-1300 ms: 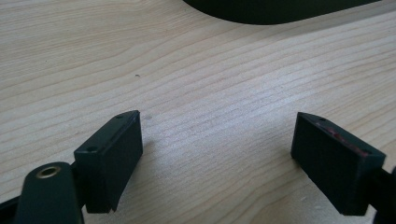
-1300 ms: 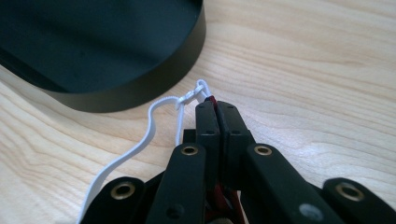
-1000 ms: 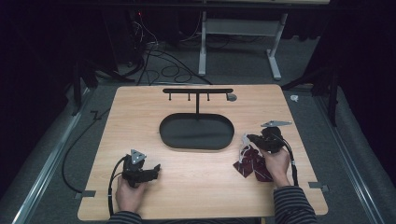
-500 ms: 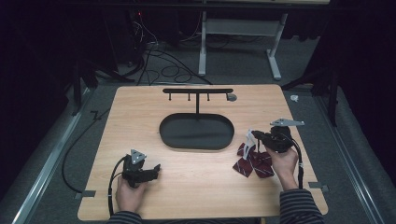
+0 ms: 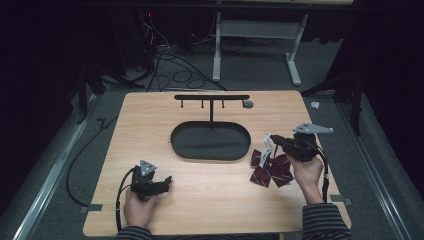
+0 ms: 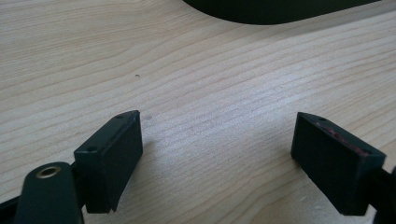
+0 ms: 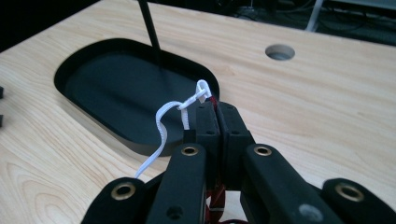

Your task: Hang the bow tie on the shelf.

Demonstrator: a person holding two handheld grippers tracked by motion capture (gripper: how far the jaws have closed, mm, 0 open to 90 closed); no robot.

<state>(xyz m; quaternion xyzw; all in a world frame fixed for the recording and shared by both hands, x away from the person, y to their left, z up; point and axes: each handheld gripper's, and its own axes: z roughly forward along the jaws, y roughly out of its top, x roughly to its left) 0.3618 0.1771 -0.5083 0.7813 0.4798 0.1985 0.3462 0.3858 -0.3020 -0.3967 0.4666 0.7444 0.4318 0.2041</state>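
A dark red striped bow tie (image 5: 272, 169) with a white strap (image 5: 265, 150) hangs from my right gripper (image 5: 274, 141) just right of the black oval tray (image 5: 175, 140). In the right gripper view the jaws of that gripper (image 7: 217, 108) are pressed together on the strap (image 7: 163, 126) and a bit of red fabric. Whether the tie's lower wings touch the table I cannot tell. My left gripper (image 5: 167, 181) rests low at the front left; its jaws (image 6: 217, 126) stand wide apart over bare wood with nothing between them.
A black stand with a hook bar (image 5: 211, 97) rises from the tray's back; its post (image 7: 150, 28) shows in the right gripper view. A round hole (image 5: 247, 104) sits in the tabletop behind the tray. Cables and a desk frame lie on the floor beyond.
My right hand has risen and drifted right, and the bow tie has come up from under it by the strap. The left hand has kept still.
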